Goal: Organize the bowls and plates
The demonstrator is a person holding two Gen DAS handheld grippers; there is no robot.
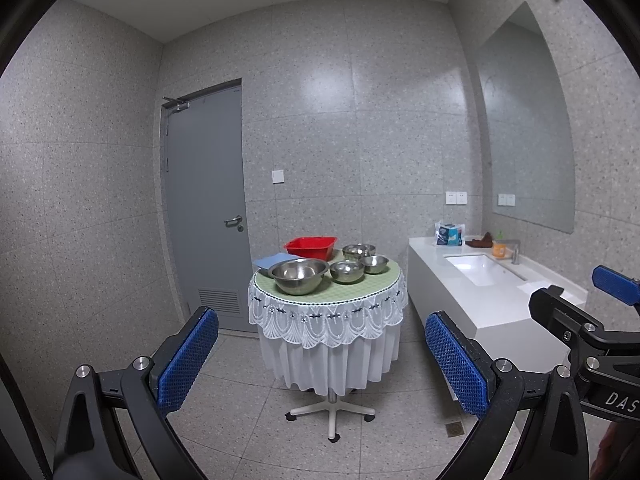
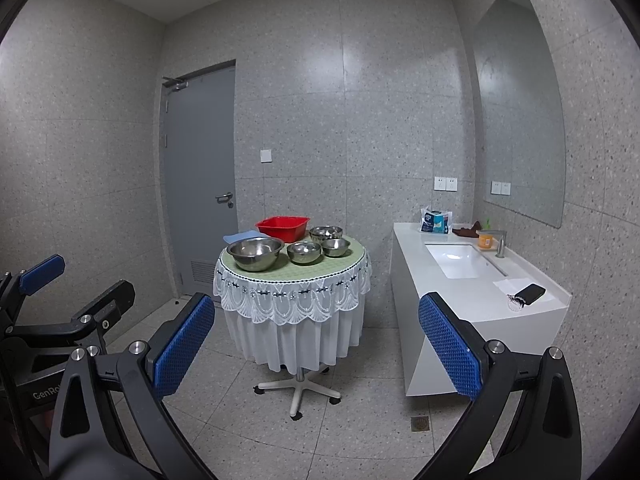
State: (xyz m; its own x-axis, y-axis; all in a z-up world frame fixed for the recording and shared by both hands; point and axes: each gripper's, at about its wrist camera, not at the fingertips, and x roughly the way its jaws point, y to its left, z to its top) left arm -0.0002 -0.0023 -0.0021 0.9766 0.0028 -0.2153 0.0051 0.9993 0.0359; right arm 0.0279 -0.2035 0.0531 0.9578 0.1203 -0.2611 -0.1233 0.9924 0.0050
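A small round table [image 1: 326, 300] [image 2: 292, 280] with a green top and white lace skirt stands a few steps ahead. On it sit a large steel bowl [image 1: 298, 276] [image 2: 255, 254], three smaller steel bowls [image 1: 347, 271] [image 2: 304, 252], a red plastic basin [image 1: 311, 247] [image 2: 282, 227] at the back and a blue cloth [image 1: 272, 260] [image 2: 240, 237] at the left. My left gripper [image 1: 320, 356] is open and empty, well short of the table. My right gripper [image 2: 316, 344] is likewise open and empty.
A white sink counter [image 1: 480, 280] [image 2: 472, 276] runs along the right wall, with a tissue pack [image 2: 435, 222], an orange bottle [image 2: 485, 239], a phone [image 2: 530, 293] and a mirror above. A grey door [image 1: 208, 200] is shut at the left. A floor drain [image 2: 420, 423] lies ahead.
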